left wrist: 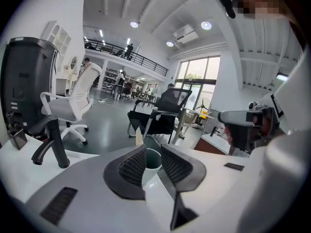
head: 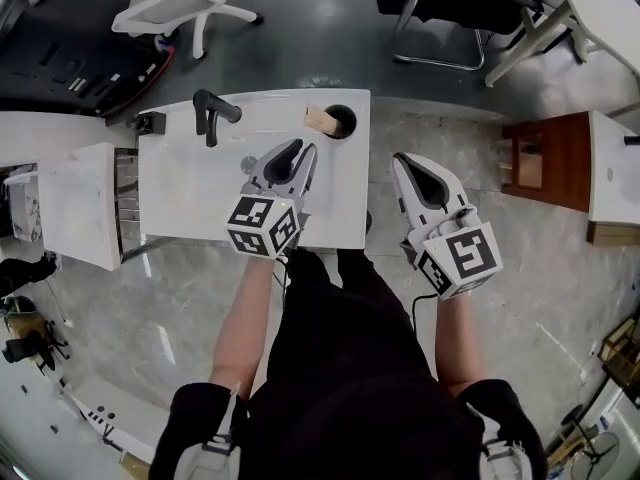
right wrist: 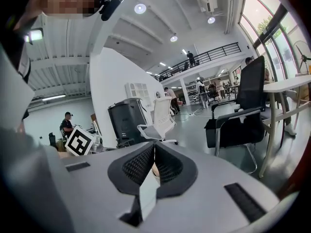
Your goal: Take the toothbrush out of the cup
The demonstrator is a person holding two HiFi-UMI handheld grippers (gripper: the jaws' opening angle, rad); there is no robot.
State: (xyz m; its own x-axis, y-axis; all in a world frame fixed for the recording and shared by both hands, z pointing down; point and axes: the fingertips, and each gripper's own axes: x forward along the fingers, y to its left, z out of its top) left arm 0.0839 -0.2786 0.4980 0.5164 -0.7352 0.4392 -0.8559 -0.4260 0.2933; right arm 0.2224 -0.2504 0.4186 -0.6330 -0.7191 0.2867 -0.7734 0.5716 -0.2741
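Note:
A dark cup [head: 341, 121] stands near the far edge of the white table [head: 190, 188], and a toothbrush with a wooden handle [head: 319, 119] leans out of it to the left. My left gripper [head: 297, 151] hovers over the table just short of the cup, apart from it. In the left gripper view its jaws [left wrist: 153, 148] stand open, with the cup [left wrist: 151, 160] and the toothbrush [left wrist: 139, 137] showing beyond the gap. My right gripper [head: 405, 159] hangs off the table's right edge over the floor, and its jaws [right wrist: 154, 146] meet at the tips with nothing held.
A black faucet-like stand [head: 211, 114] rises at the table's far left. A white office chair [head: 190, 3] and a black chair [head: 455, 8] stand beyond the table. A brown cabinet [head: 545, 158] is at the right, and a white shelf unit [head: 75, 203] at the left.

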